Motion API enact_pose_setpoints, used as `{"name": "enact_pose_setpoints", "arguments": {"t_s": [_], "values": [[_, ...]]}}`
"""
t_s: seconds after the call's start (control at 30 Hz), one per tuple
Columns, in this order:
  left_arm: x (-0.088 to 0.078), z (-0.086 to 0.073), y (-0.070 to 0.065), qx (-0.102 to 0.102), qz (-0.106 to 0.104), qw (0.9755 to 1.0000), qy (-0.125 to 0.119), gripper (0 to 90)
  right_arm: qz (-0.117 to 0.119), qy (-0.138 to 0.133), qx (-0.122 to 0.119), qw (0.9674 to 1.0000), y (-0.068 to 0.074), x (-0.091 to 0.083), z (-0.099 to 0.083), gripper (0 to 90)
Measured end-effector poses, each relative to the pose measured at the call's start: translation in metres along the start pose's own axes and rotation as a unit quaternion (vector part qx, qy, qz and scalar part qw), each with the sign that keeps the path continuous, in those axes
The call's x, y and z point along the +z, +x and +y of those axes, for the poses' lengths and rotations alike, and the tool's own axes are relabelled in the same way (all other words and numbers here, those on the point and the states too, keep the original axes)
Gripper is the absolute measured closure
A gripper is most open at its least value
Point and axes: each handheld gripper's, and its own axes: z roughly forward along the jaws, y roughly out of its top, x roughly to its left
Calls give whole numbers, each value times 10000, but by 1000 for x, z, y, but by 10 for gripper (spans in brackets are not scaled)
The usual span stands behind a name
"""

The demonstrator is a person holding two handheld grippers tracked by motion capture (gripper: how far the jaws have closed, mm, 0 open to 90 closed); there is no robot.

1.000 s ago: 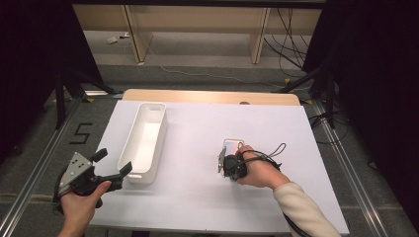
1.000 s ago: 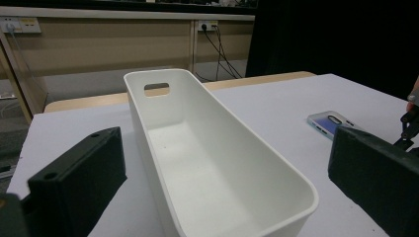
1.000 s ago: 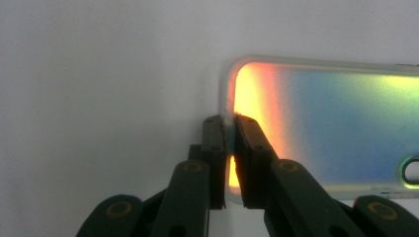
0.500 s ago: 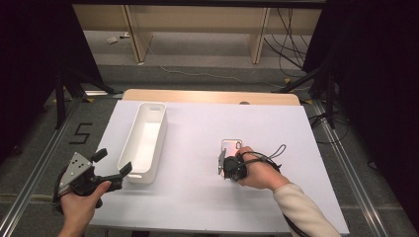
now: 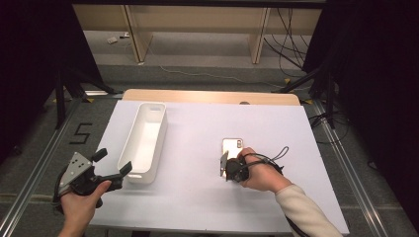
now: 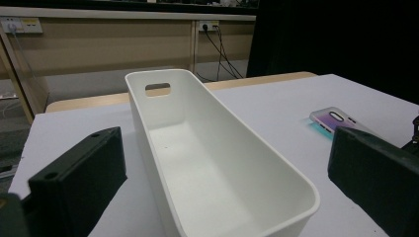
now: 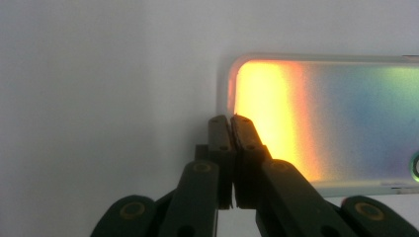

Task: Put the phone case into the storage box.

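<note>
An iridescent clear phone case (image 5: 232, 145) lies flat on the white table, right of centre. My right gripper (image 5: 229, 159) points down at its near end. In the right gripper view the right gripper (image 7: 230, 121) is shut, with one jaw outside and one inside the phone case's (image 7: 336, 113) pale rim. A long white bin (image 5: 159, 132) stands empty left of centre. My left gripper (image 5: 113, 161) is open at the bin's near end, off the table's left front. In the left gripper view the left gripper (image 6: 227, 168) straddles the bin (image 6: 257, 148), and the phone case (image 6: 336, 118) lies beyond.
The white table (image 5: 197, 207) has bare room in front of and behind the case. A wooden strip (image 5: 207, 96) edges its far side. Cables (image 5: 276, 155) trail from the right gripper across the table. Dark curtains and stand legs flank both sides.
The right gripper has shifted very slightly left over the case's near end. The left gripper, the bin and the case have not moved.
</note>
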Motion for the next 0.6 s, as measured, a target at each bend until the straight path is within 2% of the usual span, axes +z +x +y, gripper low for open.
{"name": "enact_pose_setpoints", "arguments": {"t_s": [0.03,0.07,0.13,0.23,0.33,0.4,0.6], "values": [[0,0,0,0,5,10000,-1,9,-19,-36,54,10000,1,-1,-1,892],[1,0,0,-11,10,10000,-9,9,-44,-81,7,10000,0,-2,-3,892],[1,0,-1,-21,32,10000,-11,9,-114,-114,132,9998,1,-6,-4,893],[1,1,-1,-14,45,10000,-6,9,-171,-211,60,9996,0,-10,-6,893],[1,0,0,-8,44,10000,-1,9,-253,-286,130,9992,3,-14,-8,894],[0,1,0,-1,57,10000,-2,9,-279,-327,45,9991,3,-15,-8,893],[-1,0,0,10,52,10000,2,9,-440,-497,76,9978,5,-18,-8,893]]}}
